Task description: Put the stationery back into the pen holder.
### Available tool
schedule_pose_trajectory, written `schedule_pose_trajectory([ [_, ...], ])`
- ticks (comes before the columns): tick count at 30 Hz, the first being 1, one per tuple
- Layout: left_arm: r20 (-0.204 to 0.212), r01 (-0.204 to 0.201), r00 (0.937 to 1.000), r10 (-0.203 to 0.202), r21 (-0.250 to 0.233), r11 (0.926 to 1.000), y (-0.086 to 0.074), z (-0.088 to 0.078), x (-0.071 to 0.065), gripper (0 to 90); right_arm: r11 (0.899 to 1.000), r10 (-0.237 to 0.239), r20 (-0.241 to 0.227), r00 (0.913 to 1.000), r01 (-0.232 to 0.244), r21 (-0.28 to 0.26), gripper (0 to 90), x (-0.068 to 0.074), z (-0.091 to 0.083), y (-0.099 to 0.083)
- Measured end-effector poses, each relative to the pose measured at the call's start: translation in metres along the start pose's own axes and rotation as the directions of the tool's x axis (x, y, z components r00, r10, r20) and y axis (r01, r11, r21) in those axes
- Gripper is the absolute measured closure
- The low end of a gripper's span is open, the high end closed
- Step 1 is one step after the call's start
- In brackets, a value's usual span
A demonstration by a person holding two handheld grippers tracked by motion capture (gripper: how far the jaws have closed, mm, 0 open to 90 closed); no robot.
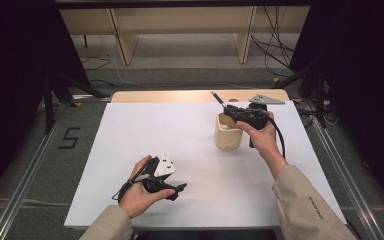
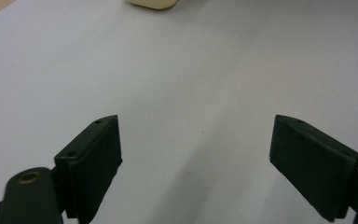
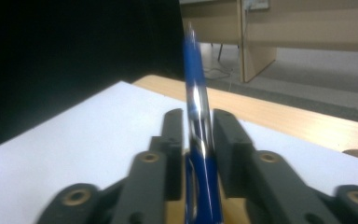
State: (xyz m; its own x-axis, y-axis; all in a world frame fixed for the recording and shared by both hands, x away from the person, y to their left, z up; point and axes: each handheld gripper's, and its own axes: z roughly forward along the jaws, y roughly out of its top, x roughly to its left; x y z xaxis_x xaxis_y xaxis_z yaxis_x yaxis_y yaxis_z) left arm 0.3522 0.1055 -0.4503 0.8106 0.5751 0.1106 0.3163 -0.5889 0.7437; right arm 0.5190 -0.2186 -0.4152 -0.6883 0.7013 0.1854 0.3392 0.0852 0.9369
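A blue pen (image 1: 217, 98) stands tilted between the jaws of my right gripper (image 1: 229, 111), directly above a tan wooden cup (image 1: 228, 134) on the right half of the white table. In the right gripper view the pen (image 3: 198, 140) rises between the two black pads, which stand narrowly apart from it, so the right gripper (image 3: 198, 119) is open. My left gripper (image 1: 174, 188) rests low near the front left of the table. Its jaws are wide apart over the bare white surface, so the left gripper (image 2: 196, 144) is open with nothing in it. The cup's base (image 2: 153, 3) shows farther off.
The white table cover (image 1: 180, 150) ends at a wooden strip (image 1: 180, 96) along the far edge. Beyond it are a grey floor, wooden shelving (image 1: 180, 20) and loose cables (image 1: 275, 45). Dark stand legs (image 1: 55, 90) flank the table.
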Motion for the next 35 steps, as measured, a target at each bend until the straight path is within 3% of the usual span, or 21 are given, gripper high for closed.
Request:
schedule_pose_trajectory([
  [1, 0.003, 0.002, 1.0, -0.002, -0.001, 1.0, 0.0, 0.0, 0.0, 16.3, 1.0, -0.007, 0.008, 0.9999, 0.007, 0.006, 63.2, 0.0, 0.0, 0.0],
  [4, -0.001, 0.005, 1.0, -0.005, 0.002, 1.0, -0.001, 0.001, 0.001, 16.3, 0.999, -0.031, 0.008, 0.9995, 0.031, 0.022, 66.3, 0.002, -0.001, -0.001],
  [6, 0.0, 0.005, 1.0, -0.005, 0.0, 1.0, -0.001, 0.001, 0.001, 16.3, 0.999, -0.03, 0.012, 0.9995, 0.03, 0.01, 63.6, 0.002, -0.005, 0.001],
  [10, 0.005, -0.003, 1.0, 0.003, -0.005, 1.0, -0.001, 0.0, 0.001, 16.2, 0.999, -0.024, 0.034, 0.9991, 0.025, -0.023, 51.5, 0.004, -0.021, 0.008],
  [16, 0.004, 0.029, 0.9996, -0.029, -0.006, 0.9996, -0.007, -0.002, 0.002, 16.2, 0.997, -0.046, 0.052, 0.9976, 0.043, 0.059, 30.6, 0.011, -0.056, 0.003],
  [19, 0.0, 0.062, 0.9981, -0.062, -0.021, 0.9979, -0.012, -0.004, 0.004, 16.2, 0.989, -0.077, 0.017, 0.9969, 0.074, 0.126, 24.3, 0.016, -0.076, -0.014],
  [23, -0.009, 0.101, 0.9949, -0.101, -0.037, 0.9942, -0.02, -0.006, 0.006, 16.2, 0.972, -0.099, -0.018, 0.995, 0.1, 0.214, 22.5, 0.029, -0.104, -0.045],
  [29, -0.022, 0.156, 0.9873, -0.158, -0.068, 0.9854, -0.03, -0.011, 0.0, 16.1, 0.966, -0.077, -0.032, 0.9965, 0.083, 0.246, 20.4, 0.049, -0.145, -0.098],
  [32, -0.032, 0.162, 0.9859, -0.165, -0.07, 0.9843, -0.033, -0.011, -0.003, 16.1, 0.949, -0.108, -0.051, 0.9929, 0.118, 0.292, 18.0, 0.06, -0.153, -0.109],
  [35, -0.056, 0.171, 0.9828, -0.176, -0.075, 0.9824, -0.035, -0.011, -0.003, 16.1, 0.949, -0.103, -0.065, 0.9925, 0.118, 0.291, 16.4, 0.066, -0.16, -0.118],
])
